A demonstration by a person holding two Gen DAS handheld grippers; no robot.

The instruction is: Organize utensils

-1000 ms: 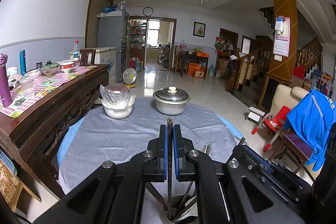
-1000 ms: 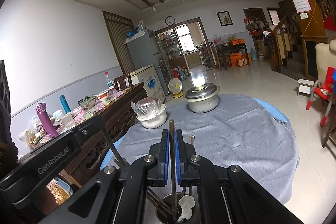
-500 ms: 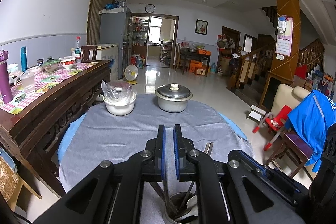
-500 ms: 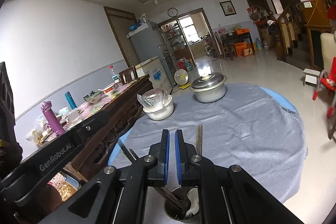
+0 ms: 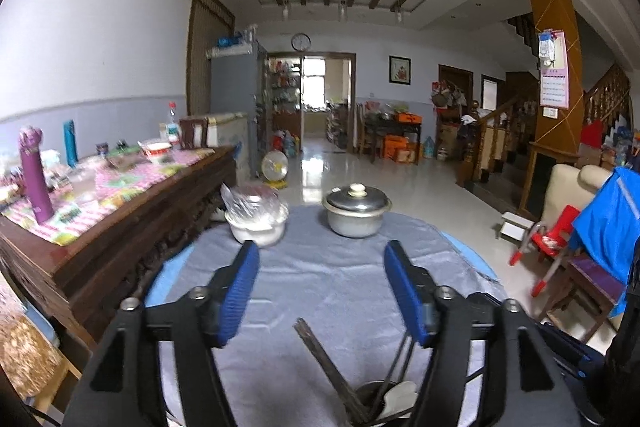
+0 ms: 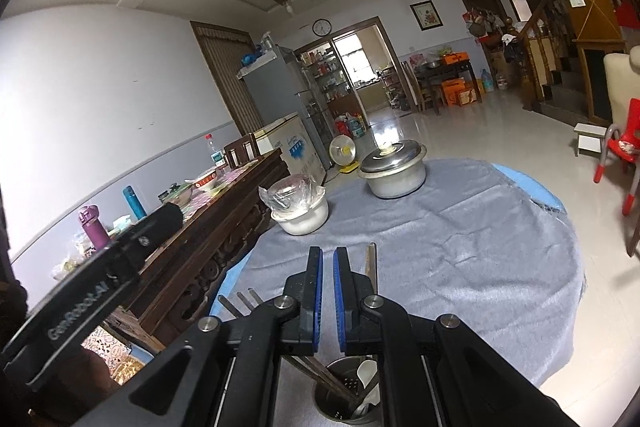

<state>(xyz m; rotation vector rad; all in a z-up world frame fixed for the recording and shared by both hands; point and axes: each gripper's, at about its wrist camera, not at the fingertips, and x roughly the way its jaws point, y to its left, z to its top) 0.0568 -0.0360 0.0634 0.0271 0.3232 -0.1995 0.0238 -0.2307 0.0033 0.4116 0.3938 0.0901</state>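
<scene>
Before us lies the round surface draped in a grey cloth (image 5: pixel 340 287), reaching out to a lidded steel cooking pot (image 5: pixel 356 213) and a white bowl covered in clear plastic wrap (image 5: pixel 258 223) at its far edge. At the near edge stands the perforated steel utensil holder (image 6: pixel 344 401), the place where the task's things now sit: dark wooden chopsticks (image 5: pixel 326 367) lean out of it to the left, thin metal chopsticks (image 5: pixel 398 365) lean right, and a white ceramic spoon (image 6: pixel 366 375) rests inside. Our left gripper (image 5: pixel 322 291) has just been opening; a second ago its fingers pinched an upright dark chopstick, and now they stand wide apart with nothing between them, the stick dropped in among the others. Our right gripper (image 6: pixel 324 297) hovers directly above the holder with its fingers together and no utensil pressed between them, where it too carried a stick a second ago. We judge both deliveries done, so the next step is likely to draw back and look for any utensils left outside the holder; none show on the cloth here.
</scene>
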